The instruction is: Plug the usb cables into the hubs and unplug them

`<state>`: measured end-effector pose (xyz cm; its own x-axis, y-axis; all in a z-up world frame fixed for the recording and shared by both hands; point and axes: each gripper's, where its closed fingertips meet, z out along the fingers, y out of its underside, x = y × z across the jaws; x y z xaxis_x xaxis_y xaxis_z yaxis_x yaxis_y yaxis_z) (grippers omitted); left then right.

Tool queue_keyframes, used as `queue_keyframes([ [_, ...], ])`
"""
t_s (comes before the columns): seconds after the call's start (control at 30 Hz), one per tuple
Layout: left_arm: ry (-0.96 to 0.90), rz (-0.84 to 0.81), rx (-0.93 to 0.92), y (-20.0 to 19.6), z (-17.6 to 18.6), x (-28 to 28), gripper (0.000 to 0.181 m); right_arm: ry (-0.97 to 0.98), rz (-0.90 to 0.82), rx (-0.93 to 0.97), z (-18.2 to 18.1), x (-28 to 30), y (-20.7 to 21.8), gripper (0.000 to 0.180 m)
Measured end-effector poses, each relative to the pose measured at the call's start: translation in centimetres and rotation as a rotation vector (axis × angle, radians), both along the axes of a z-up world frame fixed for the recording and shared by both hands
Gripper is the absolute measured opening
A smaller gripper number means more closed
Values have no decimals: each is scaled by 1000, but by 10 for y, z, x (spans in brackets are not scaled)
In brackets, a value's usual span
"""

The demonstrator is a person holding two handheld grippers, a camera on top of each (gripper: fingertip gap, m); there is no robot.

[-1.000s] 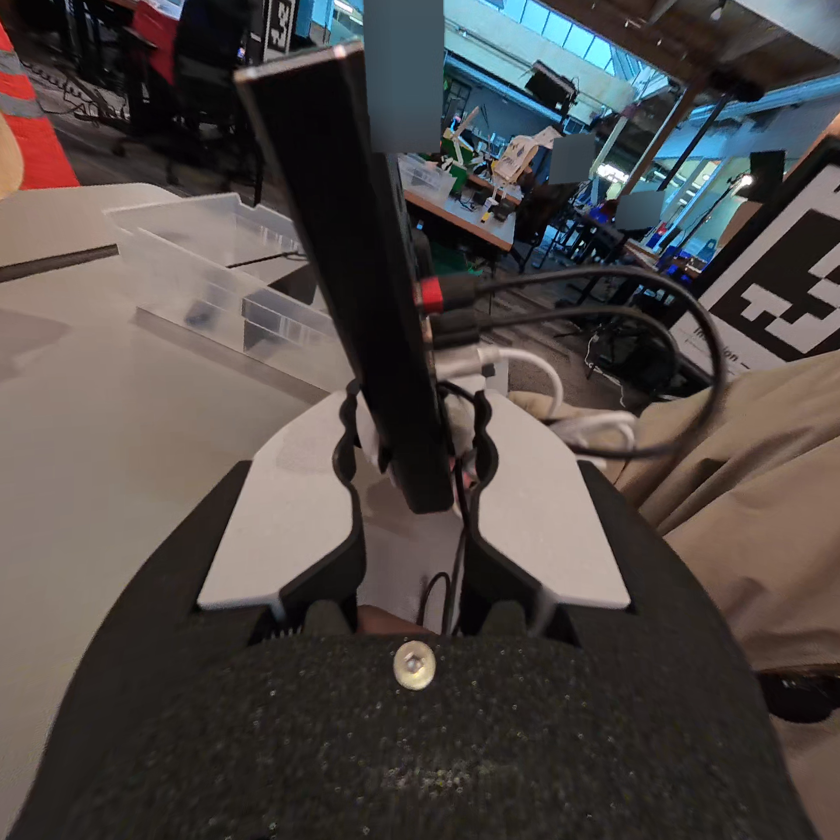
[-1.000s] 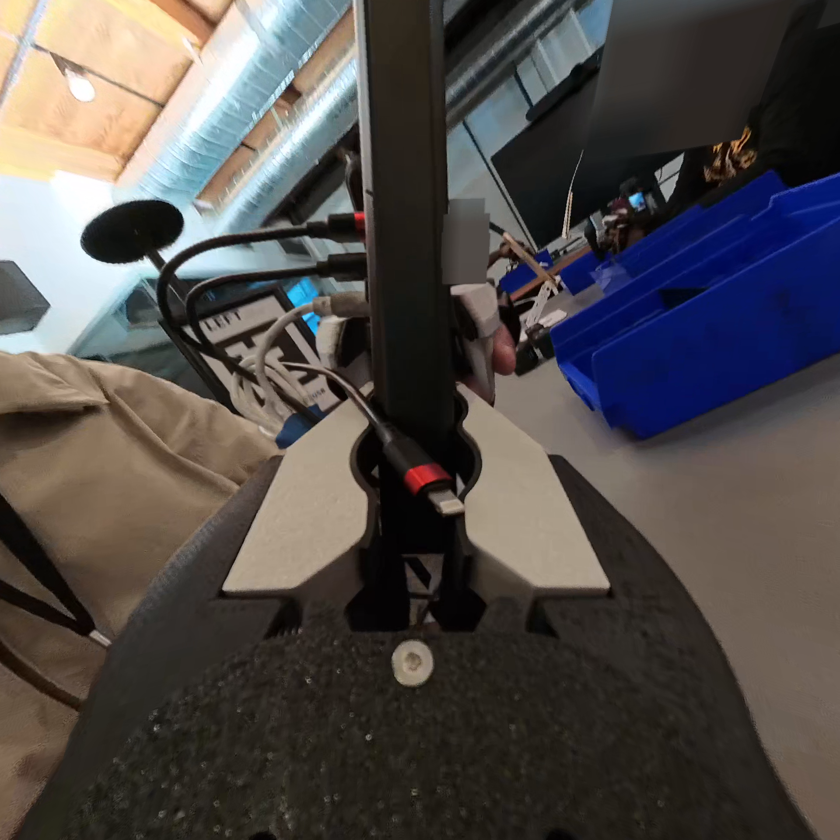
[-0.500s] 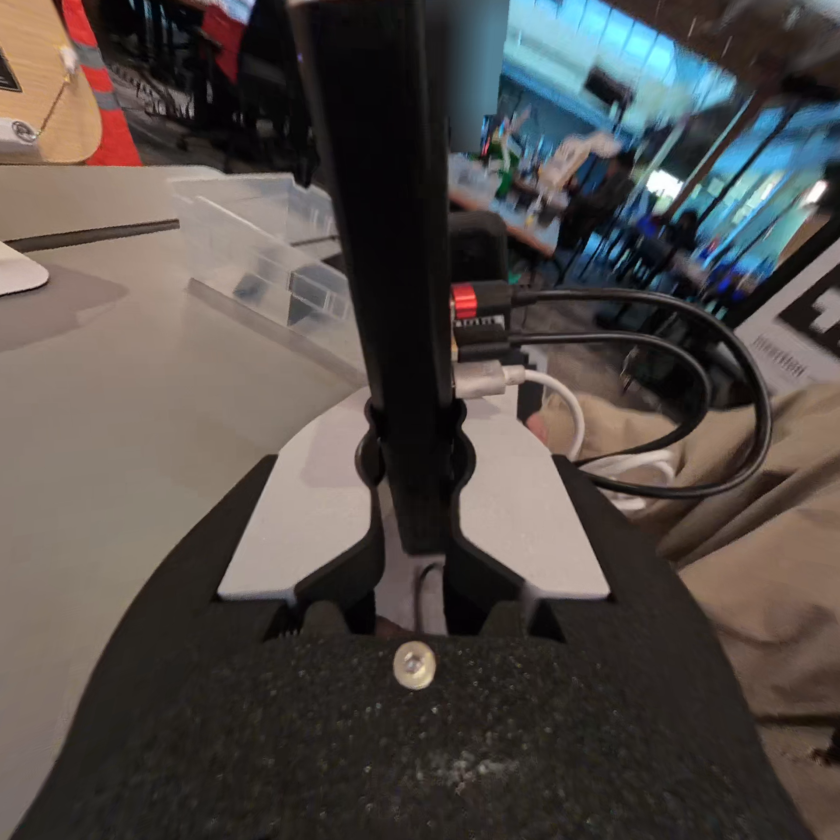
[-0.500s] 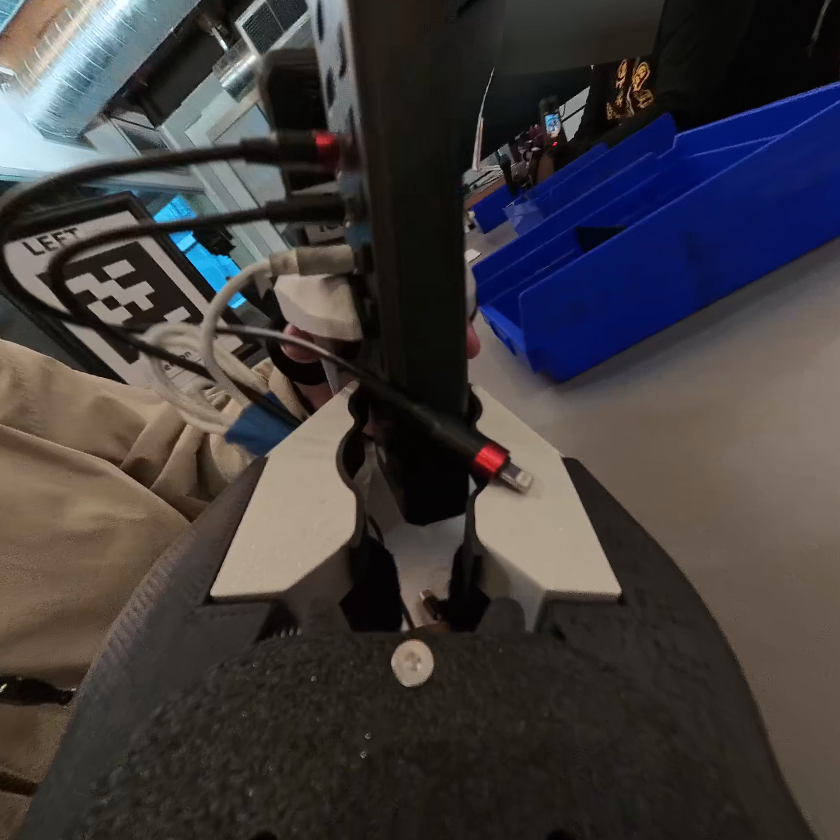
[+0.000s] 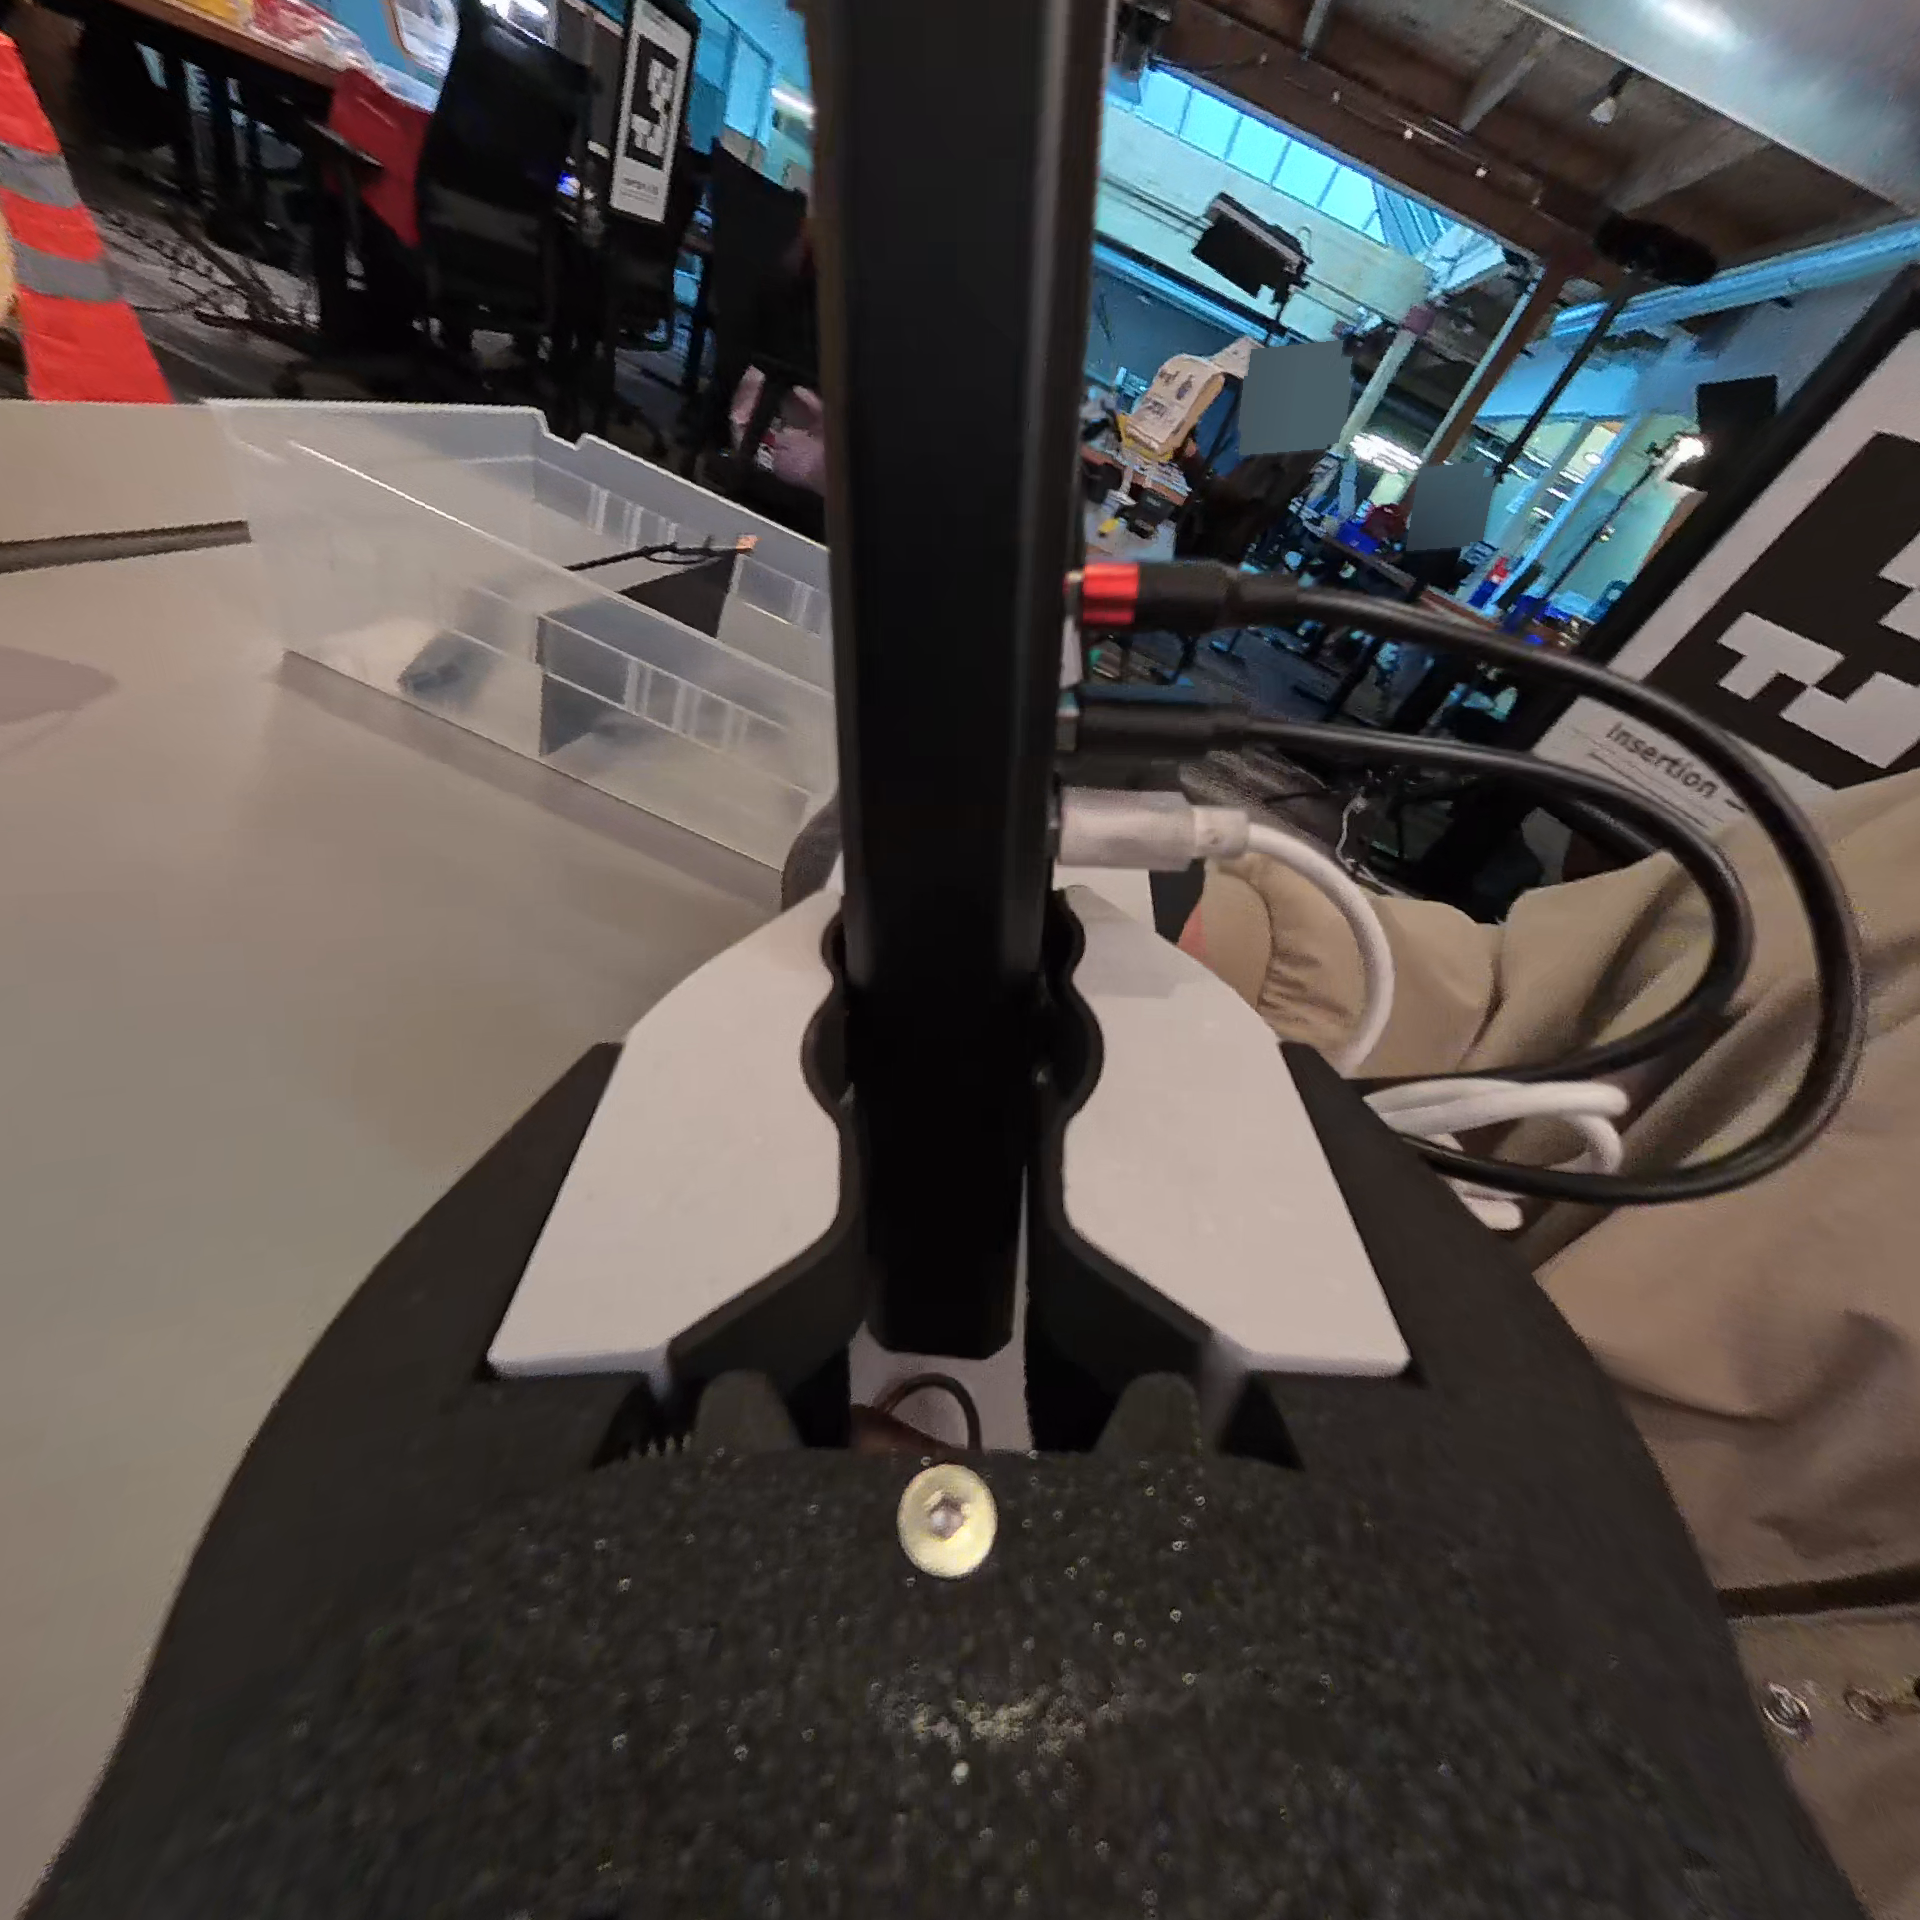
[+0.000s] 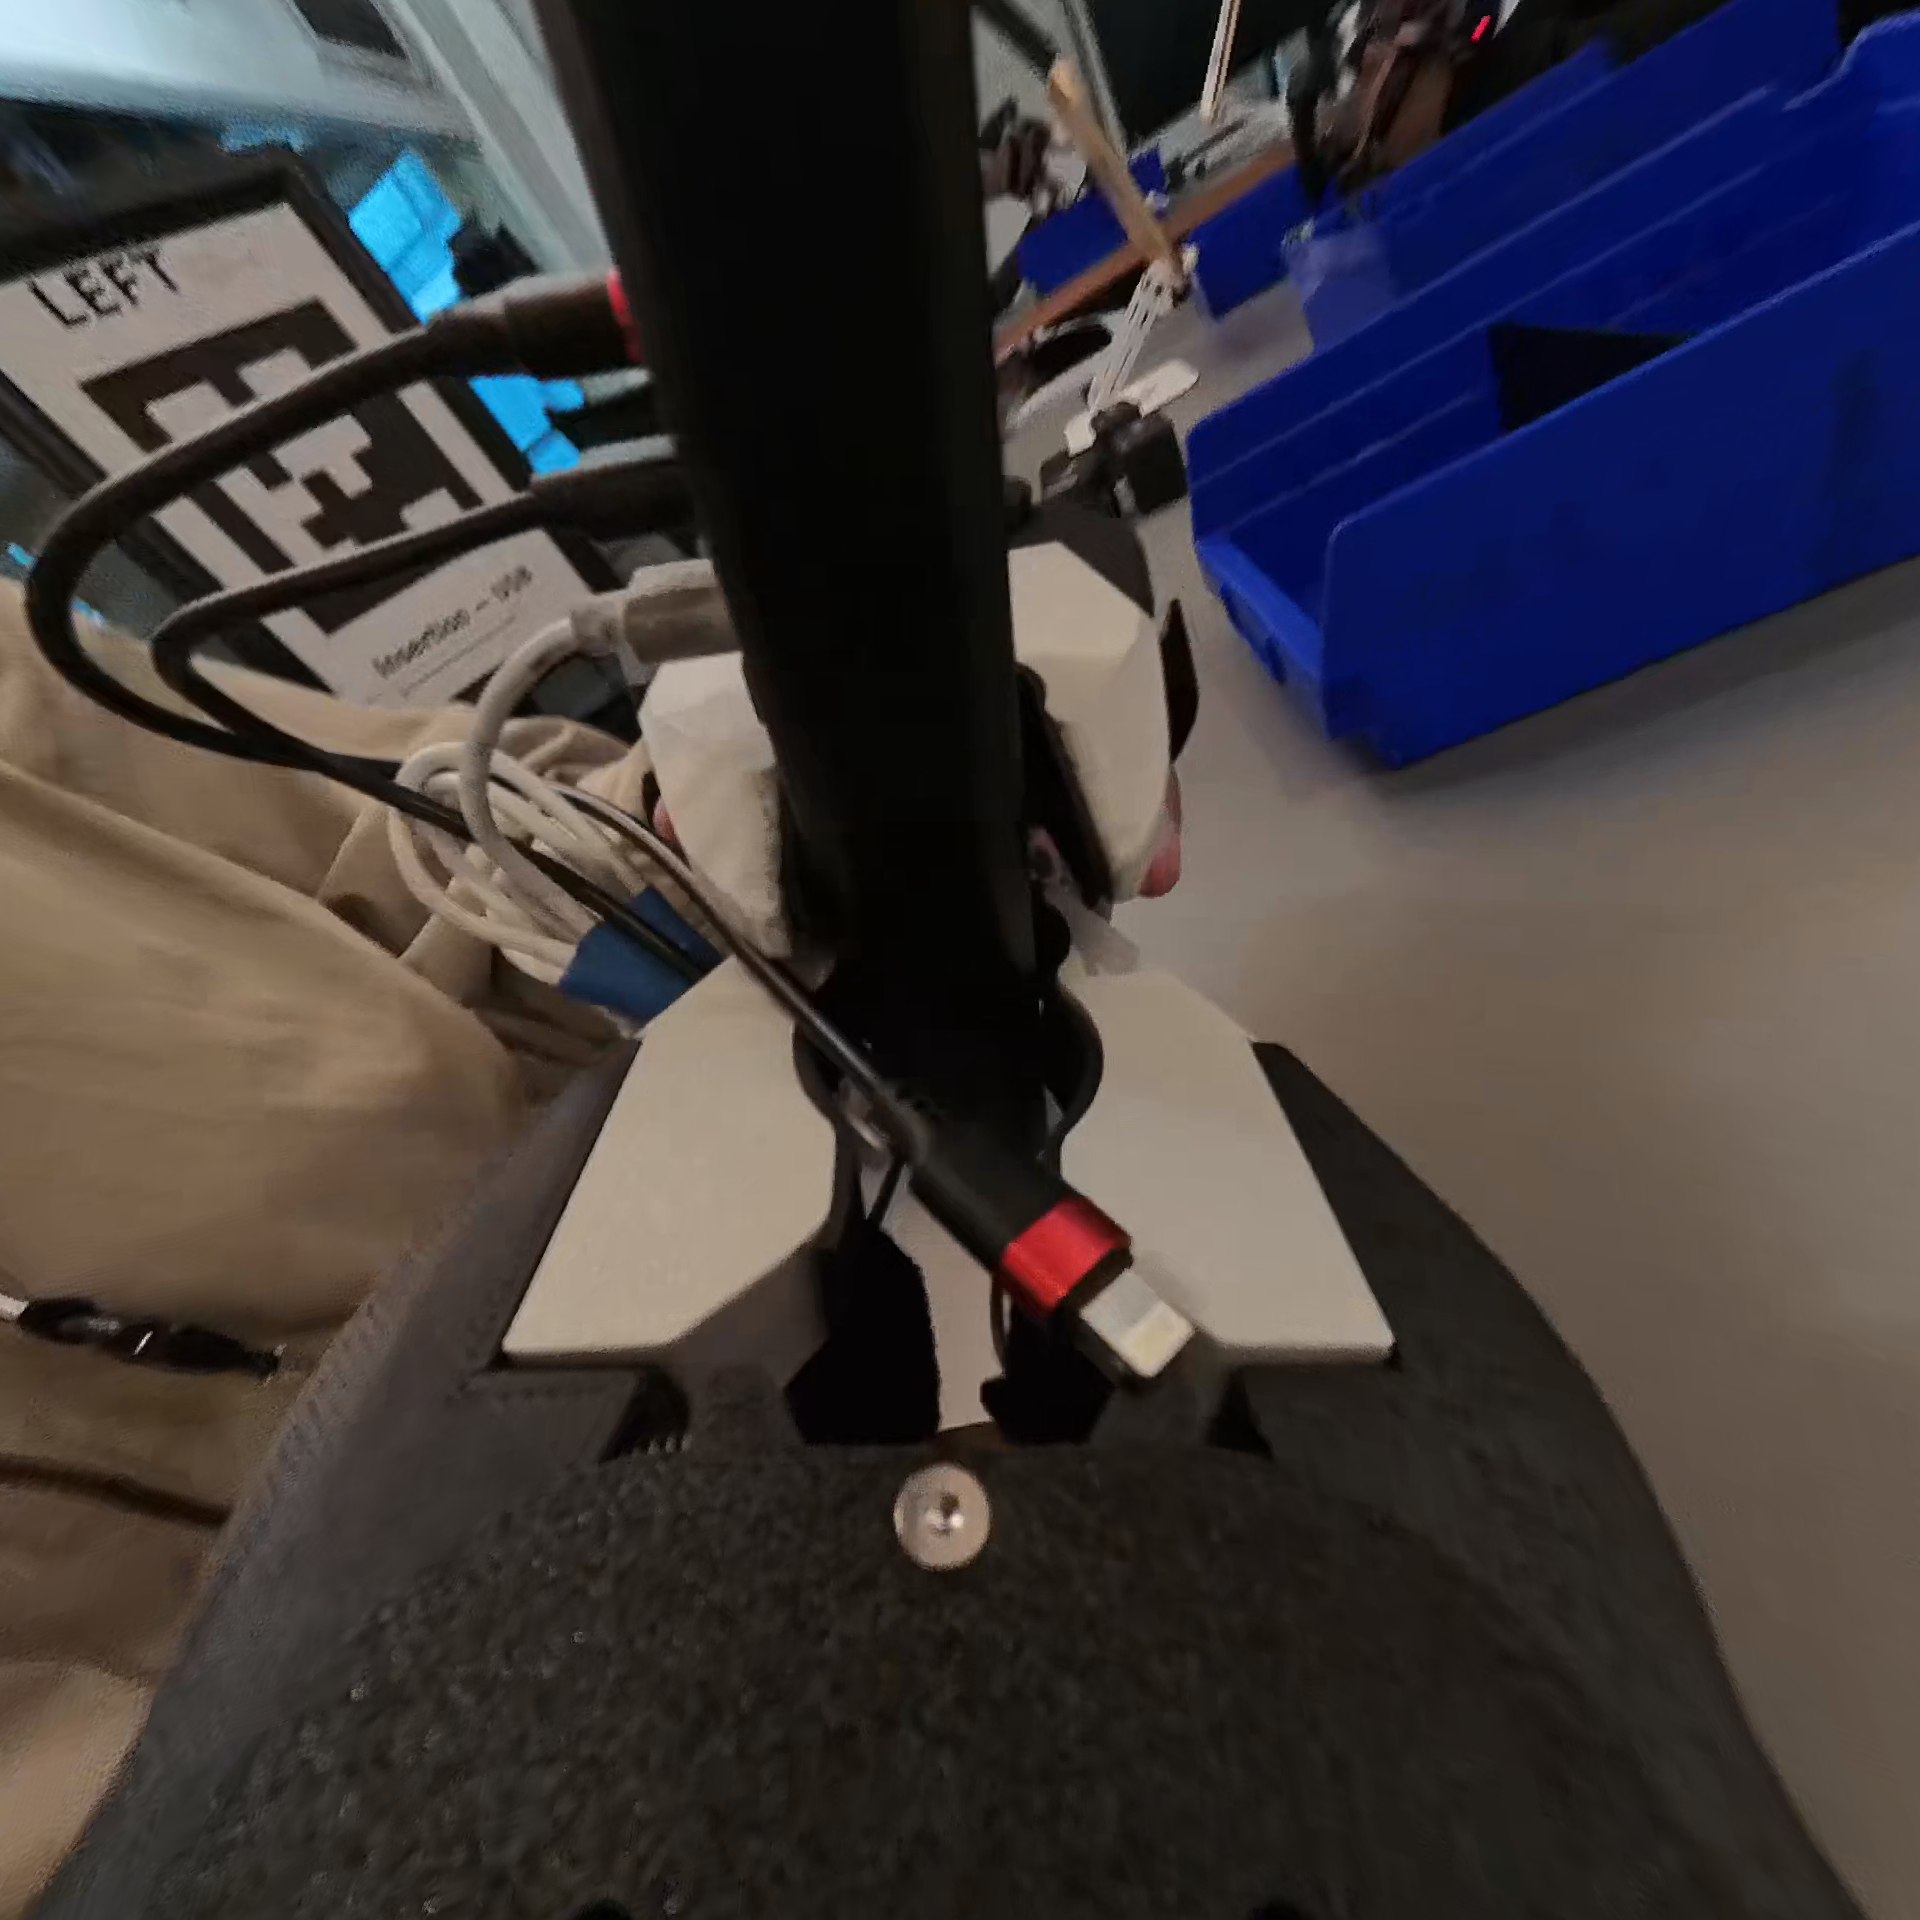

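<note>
- The black hub (image 5: 956, 727) stands upright, its long axis running straight up out of the left claw (image 5: 951, 1049), which is pinching its lower end.
- Three plugs stick out sideways to the right of that claw, stacked: red-collared (image 5: 1107, 611) on top, black (image 5: 1132, 727) in the middle, silver (image 5: 1127, 826) lowest, nearest the claw.
- In the right wrist view the right claw (image 6: 940, 1049) looks pressed around the same hub's bottom, just below the left one, so both are about equally near.
- A loose red-tipped cable end (image 6: 1060, 1252) lies across the right claw's finger.
- Hard to tell: the right view is blurred, the hub's top is cut off, and its port face is hidden.
</note>
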<state>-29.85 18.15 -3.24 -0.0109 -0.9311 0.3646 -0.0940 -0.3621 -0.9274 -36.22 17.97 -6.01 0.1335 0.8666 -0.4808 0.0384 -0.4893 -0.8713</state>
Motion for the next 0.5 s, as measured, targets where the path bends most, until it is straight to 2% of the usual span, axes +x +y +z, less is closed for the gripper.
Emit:
queue_keyframes([
  [0.2, -44, -38, -32, -8, -2, 6, 31, -131, 109, -51, -17, 7, -17, 29],
  [0.37, -29, 18, -70, 1, -8, 7, 30, -136, 51, -67, -21, 11, -7, 31],
  [0.43, -57, 115, -73, 14, -5, 0, 30, -141, -9, -59, -20, 11, 3, 36],
  [0.5, -83, 286, -63, 35, -6, -14, 30, -168, -123, -22, -20, 19, 20, 44],
])
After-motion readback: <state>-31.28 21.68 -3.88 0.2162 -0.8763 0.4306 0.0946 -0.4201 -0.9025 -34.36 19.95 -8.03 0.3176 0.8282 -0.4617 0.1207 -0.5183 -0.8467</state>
